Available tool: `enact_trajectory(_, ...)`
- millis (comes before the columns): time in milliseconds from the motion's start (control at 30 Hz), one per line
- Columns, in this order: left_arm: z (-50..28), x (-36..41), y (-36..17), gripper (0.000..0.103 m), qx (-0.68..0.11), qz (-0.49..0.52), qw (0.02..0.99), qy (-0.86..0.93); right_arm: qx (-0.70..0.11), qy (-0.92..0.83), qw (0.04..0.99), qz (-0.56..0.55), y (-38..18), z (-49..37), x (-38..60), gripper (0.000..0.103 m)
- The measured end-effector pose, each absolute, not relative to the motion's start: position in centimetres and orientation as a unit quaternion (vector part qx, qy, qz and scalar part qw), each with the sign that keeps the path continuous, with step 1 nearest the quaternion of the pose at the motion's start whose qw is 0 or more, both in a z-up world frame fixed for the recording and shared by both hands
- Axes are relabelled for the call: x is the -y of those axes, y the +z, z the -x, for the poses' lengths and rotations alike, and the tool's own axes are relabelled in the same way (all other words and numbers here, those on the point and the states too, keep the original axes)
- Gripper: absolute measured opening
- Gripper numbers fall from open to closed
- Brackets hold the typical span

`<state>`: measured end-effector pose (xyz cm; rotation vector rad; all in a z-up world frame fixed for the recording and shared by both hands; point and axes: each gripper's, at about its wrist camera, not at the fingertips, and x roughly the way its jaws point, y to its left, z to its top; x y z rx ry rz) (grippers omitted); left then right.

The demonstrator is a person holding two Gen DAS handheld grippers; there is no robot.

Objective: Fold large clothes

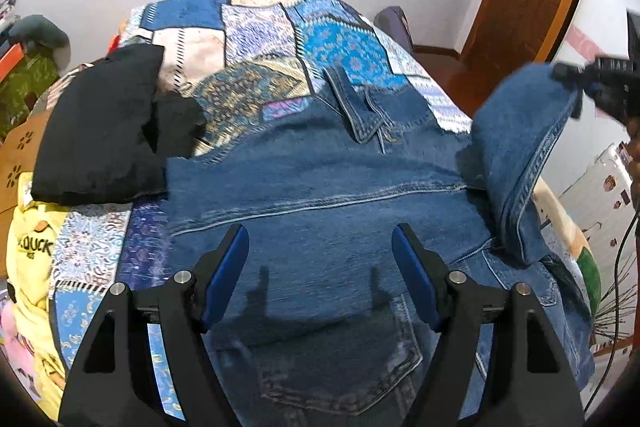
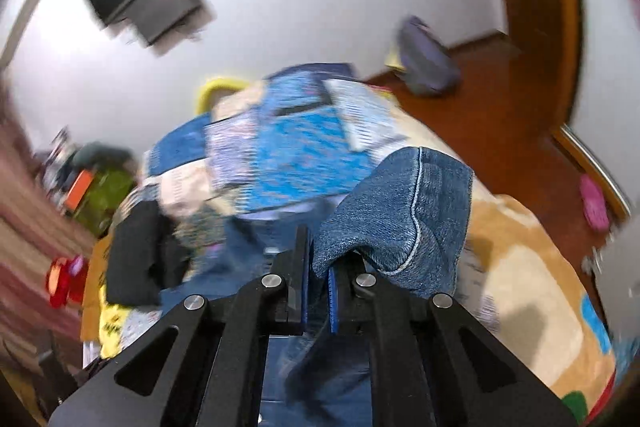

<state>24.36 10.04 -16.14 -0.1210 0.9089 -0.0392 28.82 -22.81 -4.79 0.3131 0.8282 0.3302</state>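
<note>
1. Left wrist view shows the denim jacket (image 1: 320, 187) spread flat across the patchwork quilt (image 1: 256, 27), collar toward the far end, with my left gripper (image 1: 320, 255) hovering just above its back panel, jaws spread wide and holding nothing.
2. My right gripper (image 2: 318, 291) is clamped on the cuff end of the jacket's sleeve (image 2: 400, 211), which stands lifted off the bed; denim bunches over one finger, and that view is blurred.
3. In the left view the raised sleeve (image 1: 520, 155) hangs off my right gripper (image 1: 600, 83) at the jacket's right side.
4. I judge this as the sleeve-fold step, with the body not yet folded.
5. Risk: the pinch sits near the cuff edge, so a quick swing could pull the denim free.
6. Risk: nothing pins the body, so dragging the sleeve may shift or wrinkle the jacket.
7. Risk: the black garment (image 1: 100, 123) lies touching the jacket's left edge and could get caught in a fold.
</note>
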Motion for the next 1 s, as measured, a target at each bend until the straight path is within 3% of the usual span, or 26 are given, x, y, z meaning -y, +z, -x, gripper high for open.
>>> enact_trajectory(267,-21.4,-13.8,-14.9,0.073,-0.416,0.077,0.906,0.002,-0.427,0.279,0.857,-0.077,-4.1,-27.0,10.6,0.006)
enact_trajectory(567,-18.5,-18.2,-15.5,0.073,-0.419,0.104,0.901,0.044,-0.523,0.333,0.785,0.006,-12.0,-24.2,0.4,0.006)
enact_trajectory(800,-16.3,-20.6,-16.4,0.073,-0.428,0.122,0.892,0.077,-0.599,0.361,0.711,0.071,-16.2,-21.4,-3.1,0.018)
enact_trajectory(1000,-16.2,-21.1,-16.9,0.073,-0.438,0.132,0.885,0.085,-0.564,0.366,0.733,0.104,-13.1,-19.8,-2.3,0.026)
